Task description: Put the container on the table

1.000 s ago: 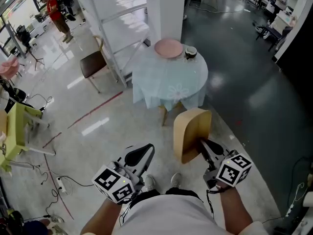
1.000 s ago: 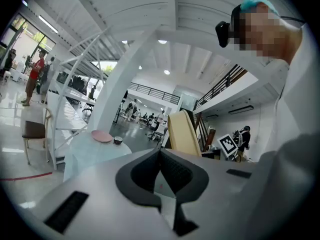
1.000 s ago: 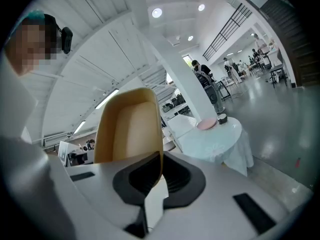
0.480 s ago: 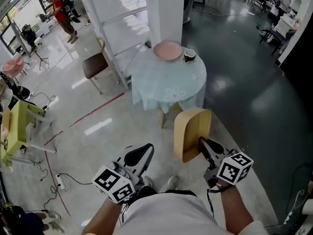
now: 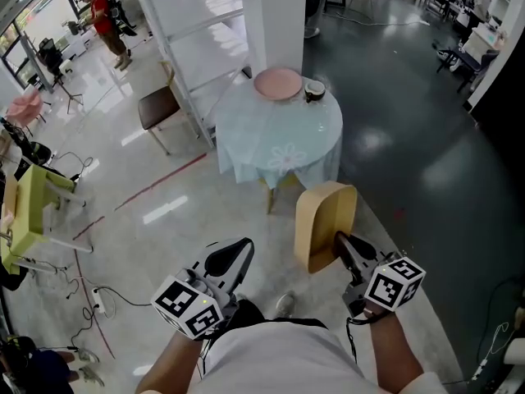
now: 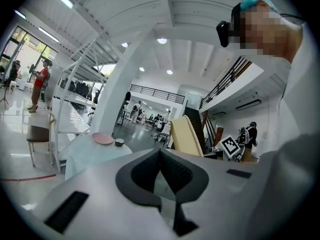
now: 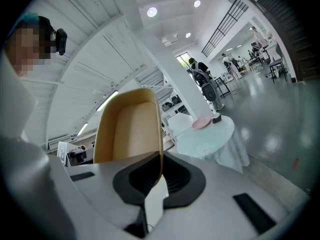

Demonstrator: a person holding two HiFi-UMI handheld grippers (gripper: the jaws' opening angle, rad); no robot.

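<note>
Across glossy floor (image 5: 176, 208), round clothed table (image 5: 275, 130)

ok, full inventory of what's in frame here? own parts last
container: 1, tan, standing on edge in the right gripper, above the floor short of the table
table: 1, round, pale blue cloth, ahead by the pillar
plate: 1, pink, far side of the table
small bowl: 1, dark outside, right of the plate
chair: 1, brown seat, left of the table
pillar: 1, white, behind the table
rack: 1, white, left of the pillar
seat: 1, yellow-green, far left
cables: several, dark, floor at lower left
bystander: 1, red top, far upper left
left gripper: 1, grey and black, jaws together, empty
right gripper: 1, grey and black, shut on the container's wall
</note>
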